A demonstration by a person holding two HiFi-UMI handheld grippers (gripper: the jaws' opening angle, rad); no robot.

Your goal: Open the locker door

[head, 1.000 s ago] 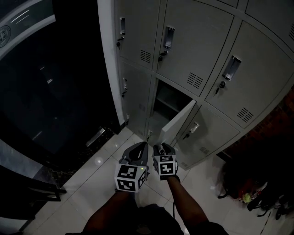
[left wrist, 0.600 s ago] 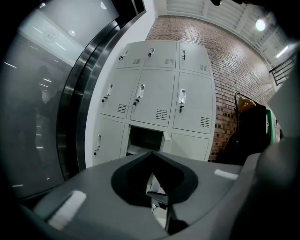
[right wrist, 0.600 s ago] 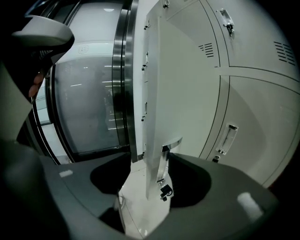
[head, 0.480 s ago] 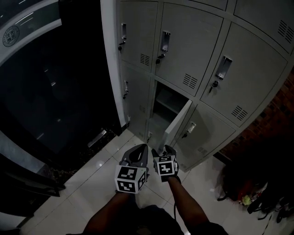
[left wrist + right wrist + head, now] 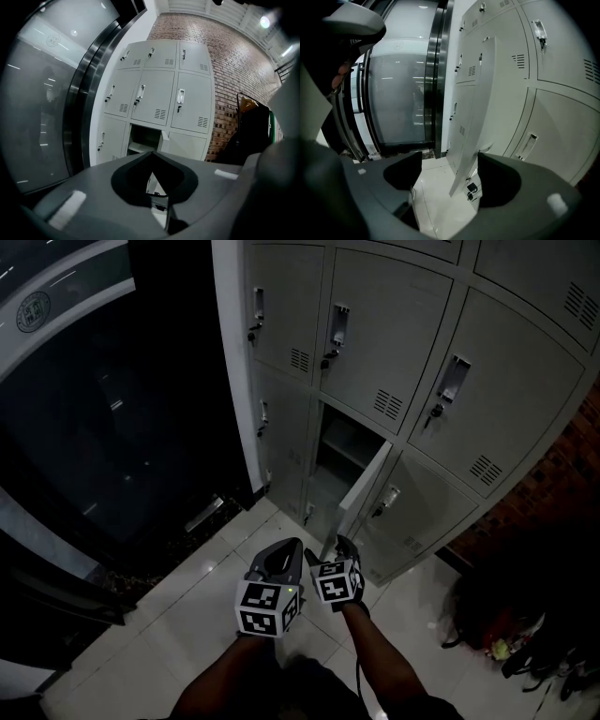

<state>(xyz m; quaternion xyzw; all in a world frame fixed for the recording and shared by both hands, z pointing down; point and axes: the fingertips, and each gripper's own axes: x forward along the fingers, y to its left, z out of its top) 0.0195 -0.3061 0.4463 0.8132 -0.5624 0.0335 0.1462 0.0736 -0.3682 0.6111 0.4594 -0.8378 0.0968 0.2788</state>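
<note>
The grey locker bank [image 5: 394, 324] has one lower-row door [image 5: 364, 491] swung out, showing a dark compartment [image 5: 339, 448] with a shelf. My right gripper [image 5: 334, 547] is at this door's lower corner. In the right gripper view the door's [image 5: 480, 108] bottom edge hangs between the jaws of the right gripper [image 5: 447, 176]. These jaws are opening and the pads stand clear of the metal. My left gripper [image 5: 287, 551] hovers just left of it. It is shut with nothing in it, tips meeting in the left gripper view [image 5: 152, 157], where the open locker [image 5: 143, 140] lies straight ahead.
A dark curved glass wall [image 5: 112, 427] with a metal frame stands left of the lockers. Black bags [image 5: 511, 615] lie on the floor at right, in front of a brick wall [image 5: 562, 474]. Pale floor tiles [image 5: 187, 615] spread below me. Neighbouring locker doors are closed, with handles and keys.
The right gripper's jaws have spread apart at the door's lower corner. The door stays open at much the same angle, and the left gripper has stayed beside the right.
</note>
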